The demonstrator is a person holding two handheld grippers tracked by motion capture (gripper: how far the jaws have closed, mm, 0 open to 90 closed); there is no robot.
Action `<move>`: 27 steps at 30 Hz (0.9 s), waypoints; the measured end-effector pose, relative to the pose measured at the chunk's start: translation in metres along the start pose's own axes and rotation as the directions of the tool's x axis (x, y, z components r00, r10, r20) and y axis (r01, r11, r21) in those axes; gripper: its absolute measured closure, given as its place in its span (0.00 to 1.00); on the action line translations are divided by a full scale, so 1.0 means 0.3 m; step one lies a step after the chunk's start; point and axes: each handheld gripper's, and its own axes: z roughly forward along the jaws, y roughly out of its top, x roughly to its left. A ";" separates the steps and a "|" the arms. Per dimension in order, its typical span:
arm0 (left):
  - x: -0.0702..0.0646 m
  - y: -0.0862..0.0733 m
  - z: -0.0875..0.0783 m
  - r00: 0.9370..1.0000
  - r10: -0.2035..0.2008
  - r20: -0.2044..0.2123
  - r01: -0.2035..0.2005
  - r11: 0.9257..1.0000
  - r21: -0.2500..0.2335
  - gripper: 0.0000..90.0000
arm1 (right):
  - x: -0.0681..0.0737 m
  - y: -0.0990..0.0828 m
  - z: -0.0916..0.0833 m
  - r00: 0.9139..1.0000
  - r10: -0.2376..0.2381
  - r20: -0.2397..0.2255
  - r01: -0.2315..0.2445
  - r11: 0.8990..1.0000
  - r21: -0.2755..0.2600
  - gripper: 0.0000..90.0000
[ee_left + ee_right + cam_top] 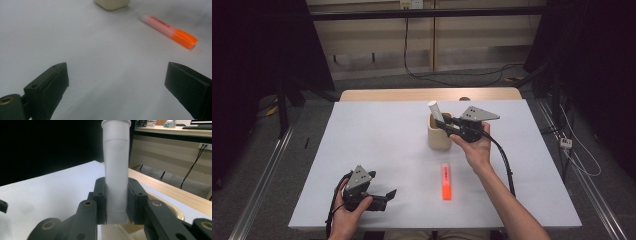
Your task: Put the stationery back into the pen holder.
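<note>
A white marker (115, 175) stands upright between the jaws of my right gripper (116, 202), which is shut on it. In the high view the right gripper (443, 125) holds the white marker (435, 111) over the beige cup (438, 136), its lower end at the cup's mouth. An orange highlighter (446, 181) lies flat on the white table (377, 150) in front of the cup. My left gripper (387, 195) rests open near the table's front left edge. From the left gripper (116, 85) I see the highlighter (168, 30) and the cup's base (112, 3) ahead.
A wooden strip (427, 94) runs along the table's far edge. Black cables (507, 165) trail from the right gripper across the table's right side. Dark curtains and floor cables surround the table.
</note>
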 end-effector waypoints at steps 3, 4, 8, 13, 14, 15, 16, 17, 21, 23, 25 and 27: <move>0.001 0.001 0.001 1.000 0.002 0.003 -0.002 1.000 0.007 0.06 | -0.003 -0.001 0.024 1.000 0.008 0.003 -0.008 1.000 0.003 0.80; 0.000 0.001 0.003 1.000 0.000 0.004 0.000 1.000 0.008 0.06 | -0.001 -0.003 0.034 1.000 0.009 0.004 -0.009 1.000 0.010 0.80; -0.005 0.001 0.006 1.000 0.006 0.014 -0.007 1.000 0.007 0.06 | 0.011 -0.017 0.067 1.000 0.008 0.019 -0.008 1.000 0.015 0.80; -0.001 0.000 0.003 1.000 0.003 0.011 -0.003 1.000 0.010 0.06 | -0.007 -0.029 0.081 0.998 0.017 0.057 -0.018 1.000 0.013 0.80; 0.000 0.000 0.004 1.000 0.001 0.011 -0.001 1.000 0.011 0.06 | -0.010 -0.031 0.083 0.998 0.019 0.060 -0.020 1.000 0.016 0.80; 0.000 0.000 0.005 1.000 0.004 0.011 -0.004 1.000 0.012 0.06 | -0.012 -0.033 0.086 0.998 0.017 0.062 -0.018 1.000 0.021 0.80; 0.000 0.000 0.005 1.000 0.006 0.011 -0.006 1.000 0.012 0.06 | -0.013 -0.037 0.089 0.998 0.016 0.058 -0.017 1.000 0.022 0.80; -0.001 0.000 0.006 1.000 0.007 0.014 -0.007 1.000 0.010 0.06 | -0.014 -0.040 0.092 0.998 0.014 0.059 -0.016 1.000 0.027 0.80; -0.003 0.001 0.007 1.000 0.011 0.015 -0.012 1.000 0.011 0.06 | -0.016 -0.054 0.102 0.998 0.008 0.060 -0.011 0.999 0.048 0.80; -0.002 0.000 0.007 1.000 0.012 0.014 -0.012 1.000 0.012 0.06 | -0.016 -0.056 0.104 0.998 0.004 0.059 -0.007 0.999 0.051 0.80; 0.000 0.000 0.006 1.000 0.011 0.014 -0.011 1.000 0.015 0.06 | -0.015 -0.057 0.104 0.998 -0.003 0.058 0.000 0.998 0.056 0.79; 0.000 0.000 0.005 1.000 0.009 0.012 -0.009 1.000 0.012 0.06 | -0.016 -0.057 0.104 0.998 -0.008 0.064 0.004 0.998 0.058 0.76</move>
